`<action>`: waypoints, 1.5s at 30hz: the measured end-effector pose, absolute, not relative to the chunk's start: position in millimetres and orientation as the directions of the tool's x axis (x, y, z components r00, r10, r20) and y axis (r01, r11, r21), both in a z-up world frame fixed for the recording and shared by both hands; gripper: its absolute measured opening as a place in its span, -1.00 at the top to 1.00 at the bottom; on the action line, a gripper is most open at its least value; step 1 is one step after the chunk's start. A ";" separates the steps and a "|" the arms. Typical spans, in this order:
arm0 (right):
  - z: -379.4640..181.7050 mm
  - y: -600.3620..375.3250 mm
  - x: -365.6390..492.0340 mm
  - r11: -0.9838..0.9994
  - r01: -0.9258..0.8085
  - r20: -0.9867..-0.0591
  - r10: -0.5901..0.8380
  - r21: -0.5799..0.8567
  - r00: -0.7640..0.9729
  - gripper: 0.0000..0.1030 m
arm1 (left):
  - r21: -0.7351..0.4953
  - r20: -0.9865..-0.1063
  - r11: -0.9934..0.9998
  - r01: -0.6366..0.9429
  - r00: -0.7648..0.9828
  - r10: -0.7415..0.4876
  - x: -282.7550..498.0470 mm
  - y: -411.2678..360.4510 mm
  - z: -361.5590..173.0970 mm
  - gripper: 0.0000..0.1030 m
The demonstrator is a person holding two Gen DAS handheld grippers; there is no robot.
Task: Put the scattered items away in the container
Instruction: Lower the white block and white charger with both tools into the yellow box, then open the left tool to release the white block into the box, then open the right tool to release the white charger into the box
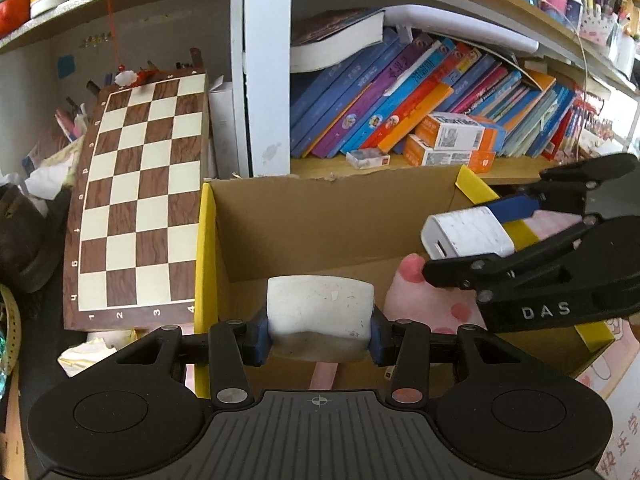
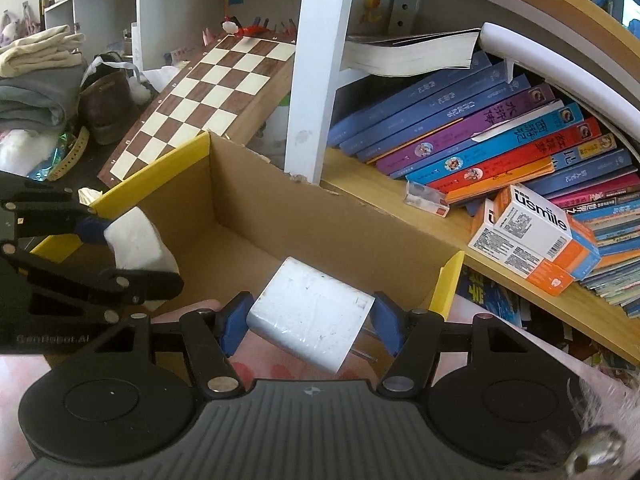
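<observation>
My left gripper (image 1: 320, 330) is clamped on a white curved block (image 1: 320, 312), blue pads on both sides, held over the near edge of the cardboard box (image 1: 320, 216). My right gripper (image 2: 310, 320) is clamped on a white charger (image 2: 310, 314), prongs pointing at me, above the box's right half near the yellow-taped corner (image 2: 448, 284). A pink spotted plush (image 1: 432, 300) lies inside on the box floor. A chessboard (image 1: 140, 200) leans beside the box's left wall.
</observation>
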State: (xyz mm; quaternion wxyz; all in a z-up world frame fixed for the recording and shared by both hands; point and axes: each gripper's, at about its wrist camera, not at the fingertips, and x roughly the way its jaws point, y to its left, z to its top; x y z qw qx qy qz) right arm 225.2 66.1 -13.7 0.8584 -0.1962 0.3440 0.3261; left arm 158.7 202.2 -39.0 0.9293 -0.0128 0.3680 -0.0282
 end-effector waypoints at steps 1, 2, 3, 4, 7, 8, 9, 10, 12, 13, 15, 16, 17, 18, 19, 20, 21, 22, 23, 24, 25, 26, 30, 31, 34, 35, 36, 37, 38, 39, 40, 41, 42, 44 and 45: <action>-13.8 67.0 226.2 0.709 -0.696 -0.719 0.426 -0.113 0.550 -0.21 | -0.041 -0.684 0.998 0.045 0.727 -0.061 159.1 201.6 -39.3 0.10; -13.9 68.0 227.2 0.707 -0.698 -0.719 0.427 -0.113 0.549 -0.21 | -0.036 -0.684 0.998 0.048 0.727 -0.060 159.5 200.9 -39.6 0.09; -14.0 68.9 228.1 0.705 -0.700 -0.719 0.428 -0.114 0.548 -0.21 | -0.032 -0.684 0.998 0.050 0.727 -0.058 159.7 200.5 -39.7 0.09; -14.2 69.8 229.0 0.703 -0.702 -0.719 0.429 -0.114 0.547 -0.21 | -0.027 -0.684 0.998 0.053 0.727 -0.057 159.9 200.0 -39.9 0.09; -15.1 72.2 231.3 0.701 -0.704 -0.720 0.432 -0.110 0.543 -0.21 | -0.014 -0.686 0.998 0.061 0.726 -0.054 160.7 197.9 -40.4 0.08; -15.3 73.0 232.1 0.702 -0.704 -0.721 0.434 -0.106 0.541 -0.21 | -0.010 -0.686 0.998 0.064 0.725 -0.053 160.8 197.2 -40.7 0.08; -15.4 73.9 232.6 0.702 -0.704 -0.720 0.435 -0.104 0.540 -0.21 | -0.006 -0.687 0.998 0.067 0.725 -0.053 161.0 196.5 -40.9 0.07; -15.6 74.9 232.9 0.702 -0.705 -0.720 0.436 -0.103 0.540 -0.21 | -0.005 -0.686 0.998 0.068 0.726 -0.053 161.1 196.2 -41.0 0.07; -16.0 76.7 233.4 0.701 -0.706 -0.720 0.438 -0.102 0.539 -0.21 | -0.003 -0.685 0.997 0.071 0.727 -0.053 161.5 195.9 -41.2 0.06; -16.4 77.5 233.4 0.700 -0.707 -0.720 0.438 -0.102 0.538 -0.21 | -0.001 -0.685 0.997 0.072 0.727 -0.053 161.7 195.7 -41.4 0.05; -16.4 78.6 233.4 0.698 -0.709 -0.721 0.439 -0.102 0.536 -0.21 | 0.005 -0.685 0.997 0.076 0.726 -0.052 162.1 194.8 -41.6 0.03; -16.4 79.1 233.4 0.697 -0.710 -0.721 0.440 -0.102 0.536 -0.21 | 0.006 -0.686 0.997 0.079 0.726 -0.053 162.1 194.1 -41.8 0.00; -16.3 79.7 233.4 0.696 -0.711 -0.721 0.440 -0.103 0.535 -0.21 | 0.007 -0.686 0.997 0.083 0.725 -0.055 162.2 193.4 -41.9 -0.03; -16.2 80.1 233.5 0.695 -0.711 -0.721 0.441 -0.103 0.535 -0.21 | 0.004 -0.686 0.996 0.088 0.725 -0.061 161.9 192.8 -42.0 -0.10; -16.0 80.3 233.7 0.695 -0.712 -0.721 0.441 -0.104 0.535 -0.21 | 0.000 -0.685 0.996 0.093 0.725 -0.067 161.6 192.3 -42.0 -0.24; -15.9 80.7 234.0 0.694 -0.712 -0.721 0.441 -0.104 0.535 -0.21 | -0.005 -0.683 0.995 0.095 0.727 -0.073 161.0 192.1 -41.8 -0.31; -15.7 81.1 234.2 0.694 -0.712 -0.720 0.441 -0.105 0.535 -0.21 | -0.010 -0.681 0.995 0.096 0.729 -0.077 160.4 192.0 -41.7 -0.34; -15.5 81.5 234.5 0.693 -0.713 -0.720 0.441 -0.106 0.535 -0.21 | -0.011 -0.679 0.995 0.096 0.730 -0.078 160.1 192.0 -41.7 -0.35; -15.3 81.9 234.8 0.693 -0.713 -0.720 0.441 -0.106 0.536 -0.21 | -0.012 -0.678 0.995 0.095 0.731 -0.077 160.0 192.0 -41.7 -0.34; -15.3 82.3 234.9 0.693 -0.713 -0.720 0.441 -0.107 0.536 -0.21 | -0.011 -0.677 0.996 0.093 0.732 -0.076 159.9 192.1 -41.7 -0.34; -15.4 82.9 234.9 0.692 -0.714 -0.720 0.441 -0.107 0.536 -0.21 | -0.012 -0.676 0.996 0.092 0.733 -0.076 159.7 192.5 -41.6 -0.34; -15.6 83.5 234.8 0.691 -0.715 -0.721 0.441 -0.107 0.535 -0.21 | -0.014 -0.675 0.996 0.091 0.734 -0.077 159.5 192.9 -41.4 -0.35; -15.4 87.4 234.2 0.684 -0.721 -0.723 0.444 -0.109 0.530 -0.21 | -0.017 -0.673 0.996 0.089 0.735 -0.077 159.1 194.3 -40.9 -0.34; -15.0 88.7 234.2 0.682 -0.723 -0.723 0.445 -0.109 0.528 -0.21 | -0.017 -0.673 0.996 0.089 0.736 -0.078 158.9 194.5 -41.0 -0.34; -13.9 93.5 234.7 0.673 -0.732 -0.723 0.452 -0.106 0.521 -0.21 | -0.019 -0.672 0.996 0.091 0.736 -0.080 157.9 194.7 -40.8 -0.34; -13.5 95.7 235.1 0.668 -0.736 -0.725 0.456 -0.105 0.517 -0.21 | -0.019 -0.671 0.996 0.092 0.737 -0.081 157.5 194.7 -40.7 -0.34; -13.0 98.3 235.6 0.662 -0.742 -0.726 0.459 -0.103 0.511 -0.21 | -0.020 -0.671 0.996 0.092 0.737 -0.081 157.1 194.8 -40.6 -0.35; -12.6 100.8 236.1 0.656 -0.748 -0.728 0.463 -0.102 0.506 -0.21 | -0.020 -0.671 0.995 0.093 0.737 -0.082 156.7 194.8 -40.5 -0.35; -12.4 103.6 236.5 0.650 -0.754 -0.729 0.467 -0.101 0.500 -0.21 | -0.022 -0.670 0.995 0.094 0.737 -0.084 156.2 194.9 -40.5 -0.35; -12.3 106.5 236.9 0.642 -0.760 -0.731 0.471 -0.100 0.494 -0.21 | -0.024 -0.670 0.995 0.095 0.738 -0.086 155.7 195.0 -40.6 -0.35; -12.2 109.3 237.2 0.635 -0.766 -0.732 0.475 -0.100 0.488 -0.21 | -0.026 -0.669 0.995 0.096 0.738 -0.088 155.2 195.1 -40.7 -0.35; -12.9 112.6 237.9 0.628 -0.772 -0.735 0.477 -0.099 0.482 -0.21 | -0.026 -0.670 0.995 0.096 0.737 -0.089 154.7 195.1 -40.8 -0.35; -13.9 116.0 238.9 0.622 -0.777 -0.739 0.478 -0.097 0.475 -0.21 | -0.026 -0.670 0.995 0.096 0.737 -0.088 154.4 194.9 -40.7 -0.35; -16.4 123.3 240.8 0.611 -0.786 -0.747 0.479 -0.094 0.461 -0.21 | -0.024 -0.670 0.995 0.097 0.737 -0.089 153.6 194.3 -40.3 -0.35; -18.1 126.9 241.9 0.607 -0.790 -0.751 0.478 -0.093 0.456 -0.21 | -0.023 -0.670 0.995 0.098 0.737 -0.088 153.2 194.1 -39.9 -0.35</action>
